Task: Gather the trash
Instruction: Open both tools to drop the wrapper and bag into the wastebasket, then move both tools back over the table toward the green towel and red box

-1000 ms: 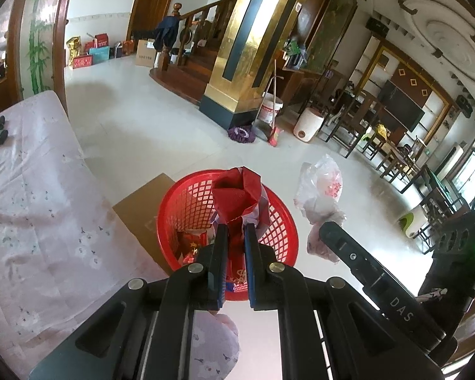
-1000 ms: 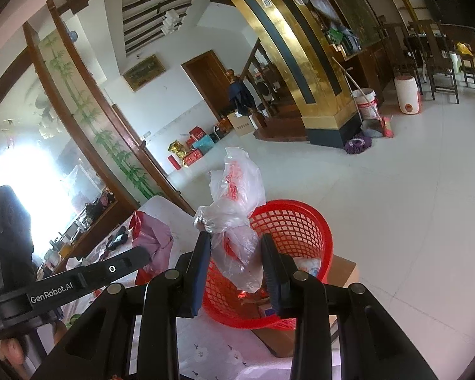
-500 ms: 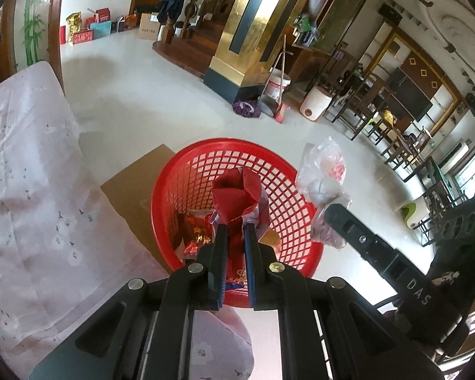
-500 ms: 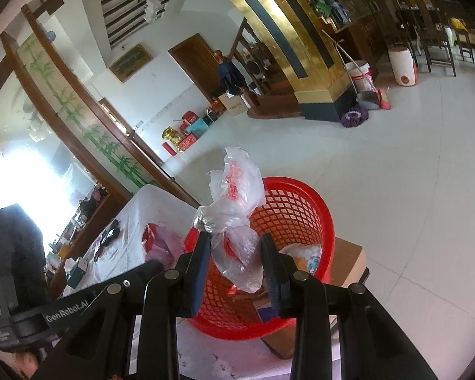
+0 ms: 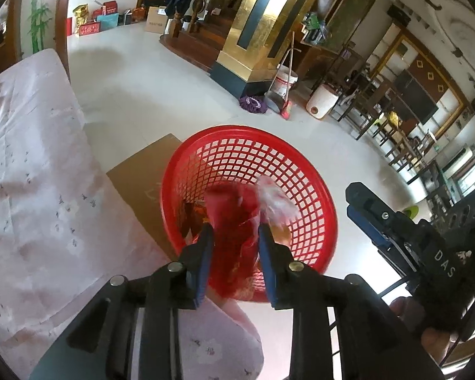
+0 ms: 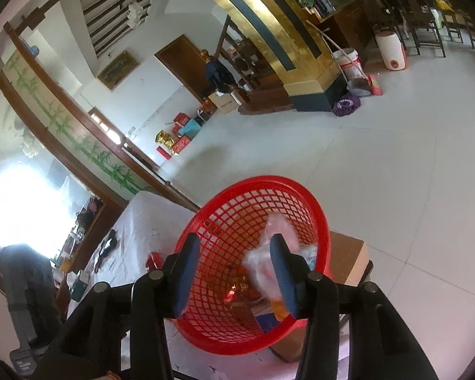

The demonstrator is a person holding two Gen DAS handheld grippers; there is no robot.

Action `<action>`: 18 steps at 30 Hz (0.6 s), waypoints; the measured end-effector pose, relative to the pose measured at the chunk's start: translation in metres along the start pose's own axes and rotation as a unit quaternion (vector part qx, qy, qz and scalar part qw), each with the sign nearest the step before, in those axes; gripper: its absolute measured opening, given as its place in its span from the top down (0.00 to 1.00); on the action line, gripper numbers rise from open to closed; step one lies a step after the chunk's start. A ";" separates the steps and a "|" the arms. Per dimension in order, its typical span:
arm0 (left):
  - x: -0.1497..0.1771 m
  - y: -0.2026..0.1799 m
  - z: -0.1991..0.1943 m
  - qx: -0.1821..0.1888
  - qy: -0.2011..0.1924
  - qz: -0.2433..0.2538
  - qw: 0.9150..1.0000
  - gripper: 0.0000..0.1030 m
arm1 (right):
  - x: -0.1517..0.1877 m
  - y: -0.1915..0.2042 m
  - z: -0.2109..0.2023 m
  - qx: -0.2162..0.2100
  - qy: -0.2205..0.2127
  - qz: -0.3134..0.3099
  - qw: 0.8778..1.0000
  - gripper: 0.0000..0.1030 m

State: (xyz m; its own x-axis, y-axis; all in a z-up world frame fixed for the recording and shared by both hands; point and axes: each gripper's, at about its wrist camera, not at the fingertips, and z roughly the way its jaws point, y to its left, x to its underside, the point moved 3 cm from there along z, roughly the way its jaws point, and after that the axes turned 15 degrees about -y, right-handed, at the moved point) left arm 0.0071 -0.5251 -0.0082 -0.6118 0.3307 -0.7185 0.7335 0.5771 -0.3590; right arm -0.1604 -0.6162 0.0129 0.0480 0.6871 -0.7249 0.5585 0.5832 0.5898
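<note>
A red mesh basket (image 5: 288,164) sits on a cardboard box beside the table; it also shows in the right wrist view (image 6: 237,215). My left gripper (image 5: 234,234) is open over the basket, and a blurred red wrapper (image 5: 234,221) lies loose between its fingers, falling into the basket. My right gripper (image 6: 234,253) is open above the basket, and a blurred clear plastic bag (image 6: 269,262) drops past its right finger into the basket. The bag also shows in the left wrist view (image 5: 274,202). Other trash lies in the basket bottom.
A cardboard box (image 5: 136,174) under the basket stands on the tiled floor. The table with a pale floral cloth (image 5: 31,174) is to the left. The right gripper body (image 5: 427,253) is at the right of the basket. A gold pillar (image 5: 269,25), buckets and a broom stand farther off.
Both grippers moved over the basket and opened. The red wrapper and the clear bag left the fingers and are dropping into the basket.
</note>
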 end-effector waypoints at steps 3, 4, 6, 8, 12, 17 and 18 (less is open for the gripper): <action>-0.003 0.004 -0.018 0.005 -0.015 -0.007 1.000 0.56 | -0.004 0.009 -0.009 -0.008 -0.008 -0.002 1.000 0.51; -0.004 0.005 -0.028 0.005 -0.024 -0.005 1.000 0.55 | -0.005 0.014 -0.013 -0.013 -0.010 -0.005 1.000 0.51; -0.005 0.009 -0.046 0.012 -0.033 -0.007 0.999 0.52 | -0.007 0.026 -0.021 -0.022 -0.015 -0.010 1.000 0.51; -0.006 0.016 -0.065 0.013 -0.045 -0.015 0.999 0.48 | -0.008 0.038 -0.027 -0.033 -0.017 -0.017 0.999 0.51; -0.002 0.036 -0.117 -0.006 -0.083 -0.020 0.996 0.38 | -0.005 0.068 -0.044 -0.068 -0.024 -0.031 0.997 0.42; 0.004 0.069 -0.188 -0.075 -0.142 -0.013 0.987 0.29 | 0.013 0.120 -0.055 -0.115 -0.017 -0.064 0.991 0.32; 0.006 0.078 -0.201 -0.090 -0.151 -0.015 0.984 0.29 | 0.017 0.129 -0.056 -0.122 -0.014 -0.070 0.990 0.31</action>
State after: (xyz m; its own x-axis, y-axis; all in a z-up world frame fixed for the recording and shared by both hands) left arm 0.0010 -0.3285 0.0793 -0.4969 0.0902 -0.8631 0.6350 0.7157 -0.2907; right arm -0.1333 -0.5049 0.0967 0.0088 0.5829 -0.8125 0.3441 0.7611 0.5498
